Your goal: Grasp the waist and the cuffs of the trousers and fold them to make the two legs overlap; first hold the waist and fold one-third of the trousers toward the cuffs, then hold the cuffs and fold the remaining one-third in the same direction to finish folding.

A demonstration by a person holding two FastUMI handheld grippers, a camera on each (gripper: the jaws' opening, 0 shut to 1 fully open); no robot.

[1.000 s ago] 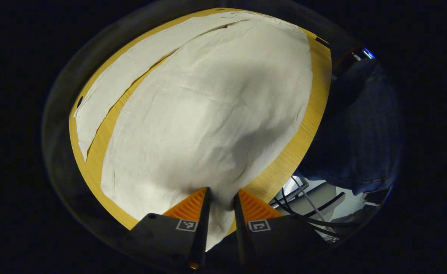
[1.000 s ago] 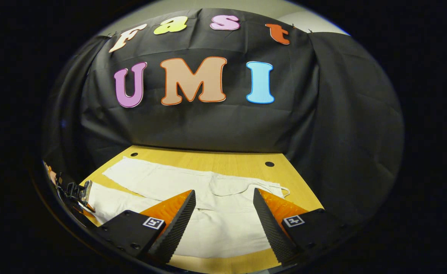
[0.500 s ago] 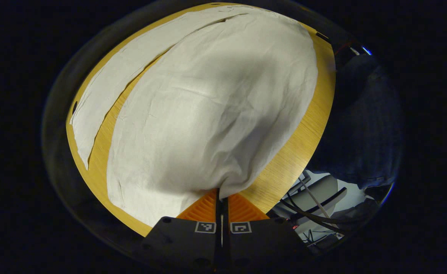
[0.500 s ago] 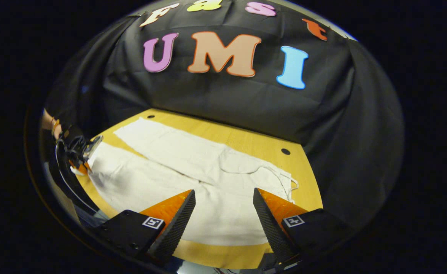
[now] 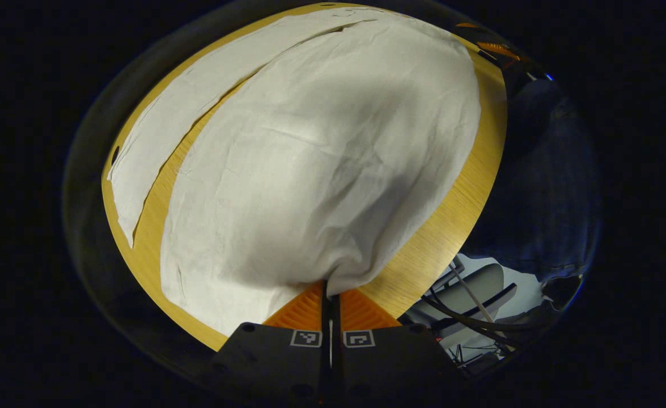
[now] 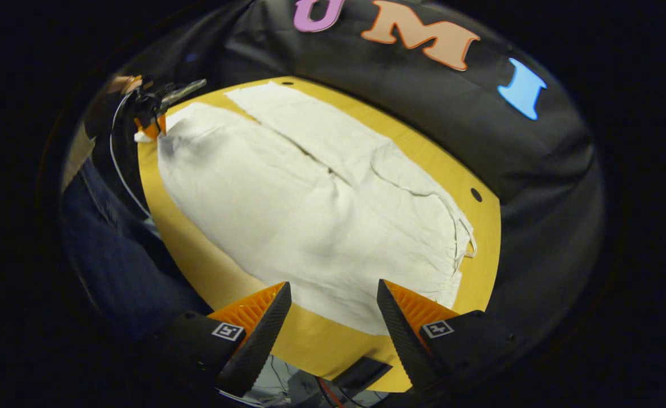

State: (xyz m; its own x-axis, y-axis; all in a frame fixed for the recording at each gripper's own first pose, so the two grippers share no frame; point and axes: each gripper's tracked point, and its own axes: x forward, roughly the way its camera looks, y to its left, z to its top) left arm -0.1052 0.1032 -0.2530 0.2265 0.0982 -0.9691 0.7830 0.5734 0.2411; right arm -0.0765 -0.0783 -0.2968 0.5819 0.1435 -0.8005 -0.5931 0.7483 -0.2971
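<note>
White trousers [image 5: 321, 158] lie flat on the wooden table [image 5: 423, 249], the two legs side by side with a narrow gap between them. My left gripper [image 5: 330, 286] is shut on the cuff of the nearer leg, and the cloth bunches up into its fingers. In the right gripper view the same trousers [image 6: 321, 204] run from the waist, with its drawstring [image 6: 466, 238], to the cuffs at the top left, where the left gripper [image 6: 150, 122] pinches the cuff corner. My right gripper [image 6: 333, 286] hovers open above the waist's near corner, with nothing between its fingers.
A person's dark blue clothing [image 6: 111, 249] stands along the table's near edge [image 6: 196, 249]. Small holes [image 6: 475, 195] mark the tabletop near the black cloth wall [image 6: 537, 170]. Cables and grey furniture [image 5: 474, 306] lie below the table edge.
The left gripper has shut on the cuff and since held still. The right gripper, still open, has tilted down and moved in over the waist end.
</note>
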